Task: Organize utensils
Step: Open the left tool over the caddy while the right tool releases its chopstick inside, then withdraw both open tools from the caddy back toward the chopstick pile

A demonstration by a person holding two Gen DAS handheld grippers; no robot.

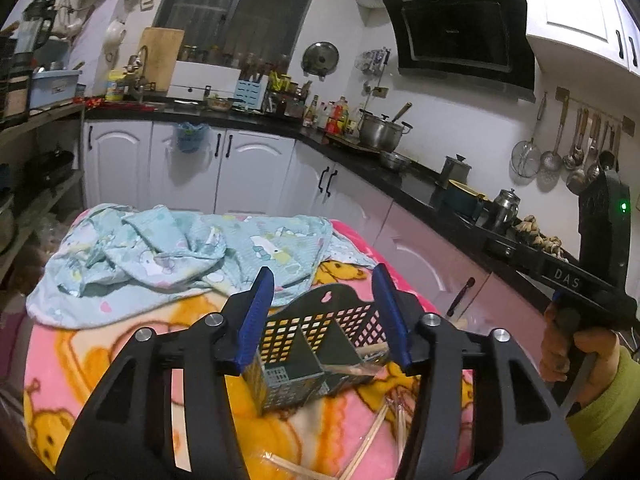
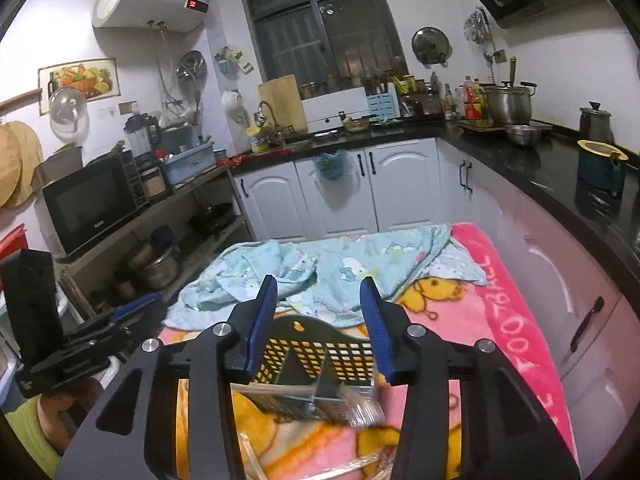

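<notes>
A dark perforated utensil caddy (image 1: 320, 344) with a centre divider stands on the pink cartoon blanket (image 1: 80, 368). My left gripper (image 1: 326, 322) is open and hovers just above and in front of it, with nothing between its fingers. My right gripper (image 2: 318, 326) is open too, over the same caddy (image 2: 320, 356). A clear packet of wooden chopsticks (image 2: 320, 398) lies blurred across the caddy's near rim; it also shows in the left wrist view (image 1: 360, 360). More wrapped chopsticks (image 1: 384, 420) lie on the blanket in front.
A crumpled light blue cloth (image 1: 180, 256) lies on the blanket behind the caddy. The black kitchen counter (image 1: 400, 172) with pots runs along the right, white cabinets (image 2: 400, 184) behind. A shelf with a microwave (image 2: 92, 204) stands at left.
</notes>
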